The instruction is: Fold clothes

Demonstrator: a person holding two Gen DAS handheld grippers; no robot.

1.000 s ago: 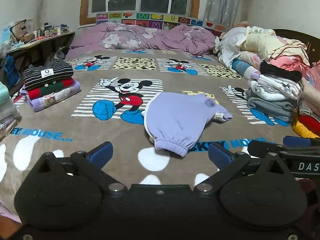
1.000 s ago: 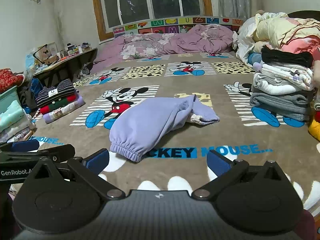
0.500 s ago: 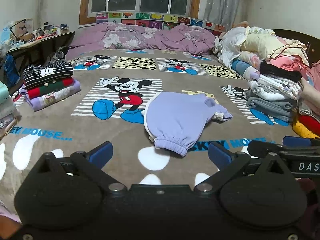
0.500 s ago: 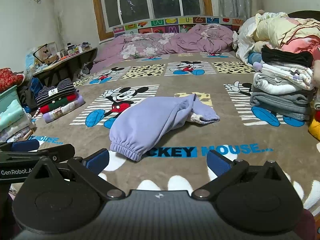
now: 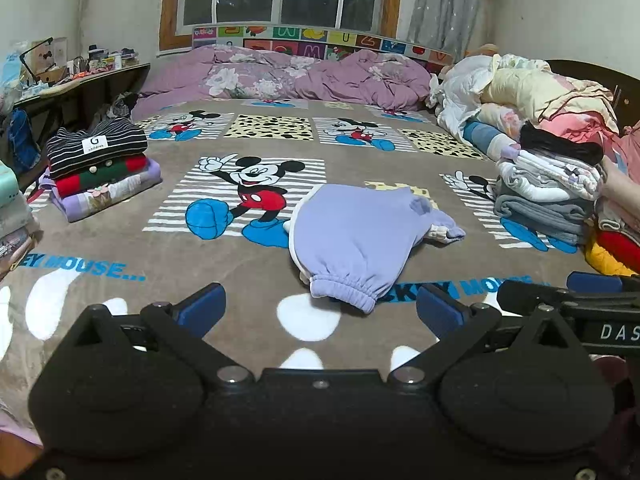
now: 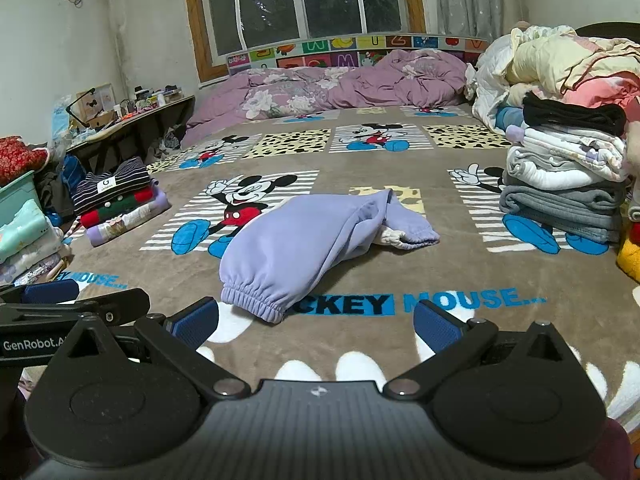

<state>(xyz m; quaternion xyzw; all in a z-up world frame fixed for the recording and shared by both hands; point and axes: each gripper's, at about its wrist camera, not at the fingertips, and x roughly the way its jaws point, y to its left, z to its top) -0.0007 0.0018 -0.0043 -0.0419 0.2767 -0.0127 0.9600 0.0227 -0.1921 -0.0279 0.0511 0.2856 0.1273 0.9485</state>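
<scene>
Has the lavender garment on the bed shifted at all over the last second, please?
No. The lavender garment keeps its cuff by the blue lettering and its edge at Mickey's shoe.

left tongs (image 5: 320,306): spread wide, empty | right tongs (image 6: 316,322): spread wide, empty

We note soft matt fleece sweatpants (image 6: 316,236) with ribbed cuffs; a plush, napped blanket (image 6: 400,344); matt black plastic right gripper (image 6: 316,326); glossy wooden window frame (image 6: 196,28).
</scene>
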